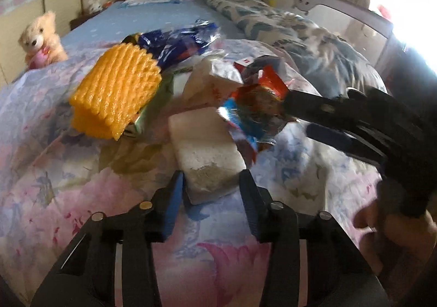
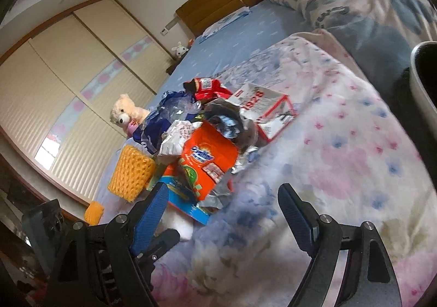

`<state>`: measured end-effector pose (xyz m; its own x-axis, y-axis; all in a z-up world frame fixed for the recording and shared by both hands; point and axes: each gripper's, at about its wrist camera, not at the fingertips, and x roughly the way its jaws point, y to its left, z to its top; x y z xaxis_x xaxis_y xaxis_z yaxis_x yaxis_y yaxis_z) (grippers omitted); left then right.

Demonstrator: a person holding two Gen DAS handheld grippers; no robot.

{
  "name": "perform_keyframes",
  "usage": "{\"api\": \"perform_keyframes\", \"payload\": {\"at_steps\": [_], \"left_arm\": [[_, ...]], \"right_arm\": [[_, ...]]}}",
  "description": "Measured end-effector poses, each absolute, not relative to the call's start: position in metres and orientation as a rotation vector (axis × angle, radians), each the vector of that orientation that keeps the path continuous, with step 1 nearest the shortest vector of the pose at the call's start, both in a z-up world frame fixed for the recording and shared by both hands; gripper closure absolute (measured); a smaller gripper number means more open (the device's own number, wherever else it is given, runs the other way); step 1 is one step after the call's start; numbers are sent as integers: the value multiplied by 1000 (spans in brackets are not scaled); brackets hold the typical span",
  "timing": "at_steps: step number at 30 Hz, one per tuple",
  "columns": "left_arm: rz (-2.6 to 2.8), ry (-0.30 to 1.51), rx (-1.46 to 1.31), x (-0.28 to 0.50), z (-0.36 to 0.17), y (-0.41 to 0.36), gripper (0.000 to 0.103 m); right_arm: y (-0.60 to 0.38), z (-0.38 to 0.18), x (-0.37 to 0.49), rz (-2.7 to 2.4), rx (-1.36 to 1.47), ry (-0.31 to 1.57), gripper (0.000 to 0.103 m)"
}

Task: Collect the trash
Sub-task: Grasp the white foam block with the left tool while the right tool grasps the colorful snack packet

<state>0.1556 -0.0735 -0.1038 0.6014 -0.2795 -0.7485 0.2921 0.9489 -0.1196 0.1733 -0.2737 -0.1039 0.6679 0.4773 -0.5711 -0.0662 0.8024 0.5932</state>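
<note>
Here, on a bed spread with a pink-and-blue floral quilt [image 1: 68, 175], we work at a heap of household rubbish. Our left hand-held gripper [image 1: 211, 192] points down at a white, crumbly block of foam [image 1: 203, 148], whose near end lies between the blue pads; they flank it closely, yet we cannot tell whether they press on it, since the block rests on the quilt as well. Just beyond and to the left of that gripper sits a yellow ribbed foam sleeve [image 1: 117, 91], with dark blue plastic wrappers [image 1: 177, 39] behind it. Our right hand-held gripper [image 2: 224, 211] stands wide apart and empty, nosing toward an orange detergent pouch [image 2: 210, 159] at the front of the heap; a red-and-white cardboard carton [image 2: 269, 115] lies farther off to its right. We judge the two are approaching separate pieces so that each can be lifted without dragging the pile. A cream teddy bear [image 2: 124, 113] waits well beyond, no part of the job.
</note>
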Motion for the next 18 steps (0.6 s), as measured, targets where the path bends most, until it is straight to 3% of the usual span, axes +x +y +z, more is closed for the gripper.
{"api": "perform_keyframes", "payload": {"at_steps": [3, 5, 7, 10, 12, 16, 18], "left_arm": [[-350, 874, -14, 155, -105, -66, 62], [-363, 886, -41, 155, -106, -62, 59], [-366, 881, -56, 154, -104, -60, 57], [-354, 869, -53, 152, -100, -63, 38], [-342, 858, -39, 152, -98, -67, 32], [-280, 871, 0, 160, -103, -75, 32], [-267, 891, 6, 165, -108, -77, 52]], "right_arm": [[-264, -107, 186, 342, 564, 799, 29], [-261, -111, 192, 352, 571, 805, 44], [-258, -115, 196, 365, 571, 820, 77], [-260, -114, 189, 380, 567, 816, 96], [-264, -112, 181, 391, 575, 804, 101], [-279, -107, 160, 377, 591, 772, 101], [-287, -104, 151, 362, 591, 764, 101]]}}
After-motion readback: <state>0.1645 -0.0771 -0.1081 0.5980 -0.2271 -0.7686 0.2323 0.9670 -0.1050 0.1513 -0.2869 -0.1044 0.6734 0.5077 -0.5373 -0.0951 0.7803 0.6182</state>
